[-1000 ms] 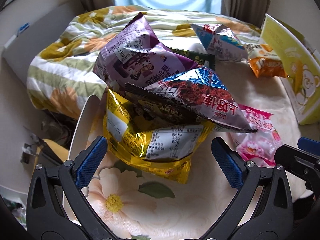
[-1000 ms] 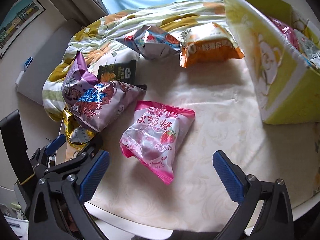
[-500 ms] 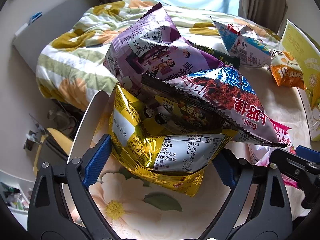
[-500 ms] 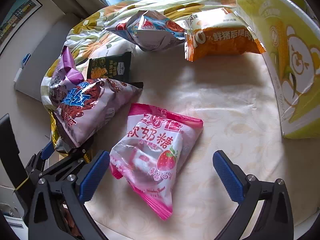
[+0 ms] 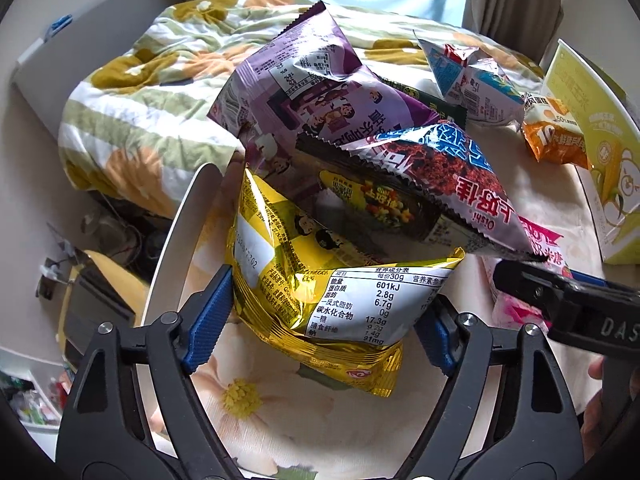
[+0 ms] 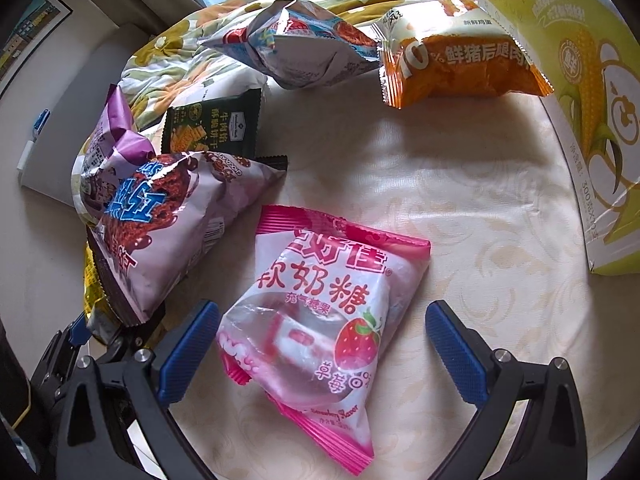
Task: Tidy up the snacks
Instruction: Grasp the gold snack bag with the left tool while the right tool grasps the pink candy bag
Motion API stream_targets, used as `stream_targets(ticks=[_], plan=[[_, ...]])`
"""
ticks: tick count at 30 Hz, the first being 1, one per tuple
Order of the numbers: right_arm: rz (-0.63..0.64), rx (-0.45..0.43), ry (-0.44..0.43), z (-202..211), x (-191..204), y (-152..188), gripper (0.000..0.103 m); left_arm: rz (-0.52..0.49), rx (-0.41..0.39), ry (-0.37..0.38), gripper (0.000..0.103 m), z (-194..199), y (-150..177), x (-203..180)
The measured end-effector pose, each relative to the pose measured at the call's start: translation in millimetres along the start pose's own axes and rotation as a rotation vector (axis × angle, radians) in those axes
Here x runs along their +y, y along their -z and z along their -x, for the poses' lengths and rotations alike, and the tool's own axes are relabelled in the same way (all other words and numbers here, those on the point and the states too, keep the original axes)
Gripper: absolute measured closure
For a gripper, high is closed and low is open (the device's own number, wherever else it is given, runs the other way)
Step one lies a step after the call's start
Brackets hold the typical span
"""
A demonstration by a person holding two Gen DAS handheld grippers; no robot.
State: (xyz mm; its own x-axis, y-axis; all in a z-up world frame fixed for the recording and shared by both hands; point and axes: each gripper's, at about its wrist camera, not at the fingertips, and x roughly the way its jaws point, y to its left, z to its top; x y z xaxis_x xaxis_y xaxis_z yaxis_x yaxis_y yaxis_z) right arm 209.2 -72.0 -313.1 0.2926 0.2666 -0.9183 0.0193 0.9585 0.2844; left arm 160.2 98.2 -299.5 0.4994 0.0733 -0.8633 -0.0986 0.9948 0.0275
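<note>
Gold foil marks the yellow snack bag [image 5: 320,296] sitting between the left gripper [image 5: 320,320] jaws, which stand wide on either side; whether the pads touch it, I cannot tell. At 12 o'clock above it lie a purple bag [image 5: 304,92] and a chocolate-print bag [image 5: 436,184]. Over on the cream counter [image 6: 460,208], the right gripper [image 6: 320,344] jaws are spread wide around the lower end of a pink strawberry candy bag [image 6: 320,308]. At 1 o'clock sits an orange bag [image 6: 460,68], at 3 o'clock a yellow-green box [image 6: 580,80].
</note>
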Motion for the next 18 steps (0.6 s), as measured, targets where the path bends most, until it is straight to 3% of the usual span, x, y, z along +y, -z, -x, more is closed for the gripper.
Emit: stream_targets(ticks=[4, 8, 11, 18], plan=[[0.016, -0.011, 0.02, -1, 5, 2, 0.009, 0.007, 0.005, 0.025, 0.024, 6, 4, 8], [0.076, -0.021, 0.093, -6, 22, 4, 0.017, 0.007, 0.004, 0.042, 0.024, 12, 7, 13], [0.142, -0.04, 0.177, -8, 32, 11, 0.033, 0.001, 0.005, 0.052, 0.024, 14, 8, 19], [0.132, -0.072, 0.153, 3, 32, 21, 0.05, -0.008, -0.003, 0.094, 0.024, 29, 10, 26]])
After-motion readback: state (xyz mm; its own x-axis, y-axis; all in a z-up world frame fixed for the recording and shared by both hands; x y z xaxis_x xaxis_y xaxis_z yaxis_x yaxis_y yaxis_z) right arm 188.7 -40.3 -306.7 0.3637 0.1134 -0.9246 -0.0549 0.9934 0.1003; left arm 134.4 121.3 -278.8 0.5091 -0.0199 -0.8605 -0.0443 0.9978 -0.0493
